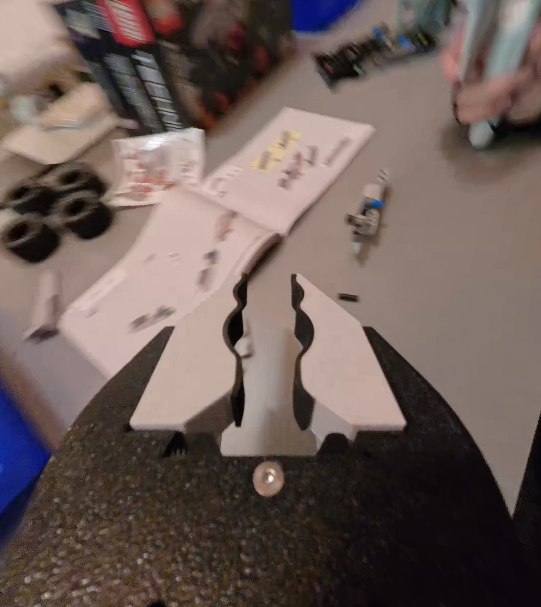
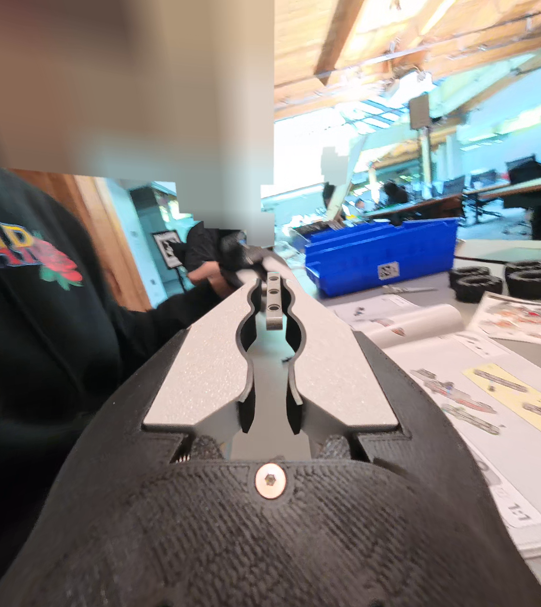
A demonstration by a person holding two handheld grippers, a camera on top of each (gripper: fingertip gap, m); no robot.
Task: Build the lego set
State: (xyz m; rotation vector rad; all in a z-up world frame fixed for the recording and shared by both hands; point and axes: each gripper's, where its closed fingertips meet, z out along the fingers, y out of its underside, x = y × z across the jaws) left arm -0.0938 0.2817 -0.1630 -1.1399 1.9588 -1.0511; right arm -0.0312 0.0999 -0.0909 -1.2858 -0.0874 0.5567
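Note:
My left gripper (image 1: 269,279) is open and empty, hovering over the grey table beside the open instruction booklet (image 1: 262,184). A small part-built grey and blue lego assembly (image 1: 369,210) lies to its front right, and a tiny black pin (image 1: 348,297) lies nearer. My right gripper (image 2: 270,285) is shut on a grey lego beam (image 2: 274,308) with round holes. It is raised off the table and points toward a person in a black top. It shows blurred in the left wrist view (image 1: 499,65), held by a hand.
Several black tyres (image 1: 55,210) sit at the left, also in the right wrist view (image 2: 505,282). A sticker sheet (image 2: 532,318) and a clear parts bag (image 1: 161,164) lie by the booklet. A blue bin (image 2: 380,256) stands at the table edge. Boxes stand at the back (image 1: 151,65). The tips of one gripper are about 20 cm away from the tips of the other. The tiny black pin (image 1: 348,297) lies around 8 cm away from my left fingertips.

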